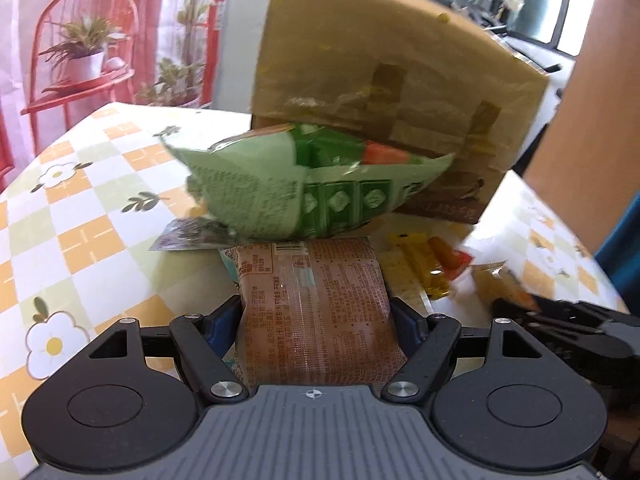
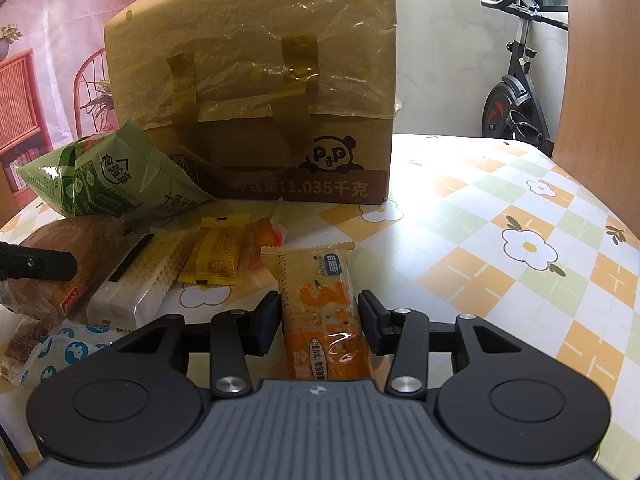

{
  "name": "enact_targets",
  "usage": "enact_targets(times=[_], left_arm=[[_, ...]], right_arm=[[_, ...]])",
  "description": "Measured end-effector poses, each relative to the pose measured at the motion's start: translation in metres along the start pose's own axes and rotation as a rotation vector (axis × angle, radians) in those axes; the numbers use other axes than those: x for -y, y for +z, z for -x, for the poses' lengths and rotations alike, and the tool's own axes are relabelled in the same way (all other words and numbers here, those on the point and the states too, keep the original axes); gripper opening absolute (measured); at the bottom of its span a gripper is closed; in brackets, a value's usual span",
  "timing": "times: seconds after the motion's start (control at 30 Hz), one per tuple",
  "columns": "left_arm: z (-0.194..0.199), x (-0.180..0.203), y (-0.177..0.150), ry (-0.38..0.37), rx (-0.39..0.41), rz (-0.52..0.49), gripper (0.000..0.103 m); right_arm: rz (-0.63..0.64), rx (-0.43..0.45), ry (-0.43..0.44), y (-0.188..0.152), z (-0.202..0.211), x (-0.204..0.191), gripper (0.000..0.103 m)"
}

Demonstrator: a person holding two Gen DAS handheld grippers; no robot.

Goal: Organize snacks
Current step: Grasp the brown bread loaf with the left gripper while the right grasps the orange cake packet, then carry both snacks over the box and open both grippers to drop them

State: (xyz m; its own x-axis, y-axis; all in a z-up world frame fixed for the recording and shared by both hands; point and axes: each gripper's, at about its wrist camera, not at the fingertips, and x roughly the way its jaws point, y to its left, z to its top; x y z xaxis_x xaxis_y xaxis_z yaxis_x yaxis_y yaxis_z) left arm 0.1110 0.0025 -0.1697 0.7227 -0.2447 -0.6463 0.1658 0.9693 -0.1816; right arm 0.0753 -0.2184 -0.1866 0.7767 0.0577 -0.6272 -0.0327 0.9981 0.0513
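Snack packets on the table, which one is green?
The puffy green bag leaning by the cardboard box. The others are brown, yellow, orange or white.

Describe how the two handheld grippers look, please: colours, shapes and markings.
Both look alike. The left gripper and right gripper have a grey ribbed body with a small crosshair mark, black rounded side housings, black linkage bars with silver pivot screws. The left fingers show blue pads.

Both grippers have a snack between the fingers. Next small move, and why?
Probably lift the right gripper with the orange snack bar toward the cardboard box. Its pads look pressed on the bar's sides. The left gripper also straddles the brown bread pack, but the green bag overlaps its far end.
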Motion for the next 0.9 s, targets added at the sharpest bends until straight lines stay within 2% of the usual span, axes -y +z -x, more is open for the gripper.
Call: enact_targets(times=[0.13, 0.4, 0.57, 0.77, 0.9], left_arm=[[0.008, 0.011, -0.001, -0.047, 0.045, -0.054, 0.078], [0.011, 0.021, -0.002, -0.018, 0.091, -0.114, 0.078], [0.022, 0.029, -0.002, -0.088, 0.144, -0.159, 0.078], [0.033, 0.036, -0.002, -0.115, 0.213, -0.215, 0.078], [0.040, 0.036, 0.003, -0.099, 0.264, -0.223, 0.078]], right_arm=[[-0.003, -0.007, 0.000, -0.001, -0.001, 0.001, 0.045], [-0.004, -0.007, 0.000, -0.001, -0.001, 0.001, 0.045], [-0.005, -0.008, 0.001, -0.001, -0.001, 0.001, 0.045], [-0.009, -0.014, 0.004, -0.002, -0.002, 0.001, 0.045], [-0.009, -0.014, 0.004, -0.002, -0.002, 0.001, 0.045]])
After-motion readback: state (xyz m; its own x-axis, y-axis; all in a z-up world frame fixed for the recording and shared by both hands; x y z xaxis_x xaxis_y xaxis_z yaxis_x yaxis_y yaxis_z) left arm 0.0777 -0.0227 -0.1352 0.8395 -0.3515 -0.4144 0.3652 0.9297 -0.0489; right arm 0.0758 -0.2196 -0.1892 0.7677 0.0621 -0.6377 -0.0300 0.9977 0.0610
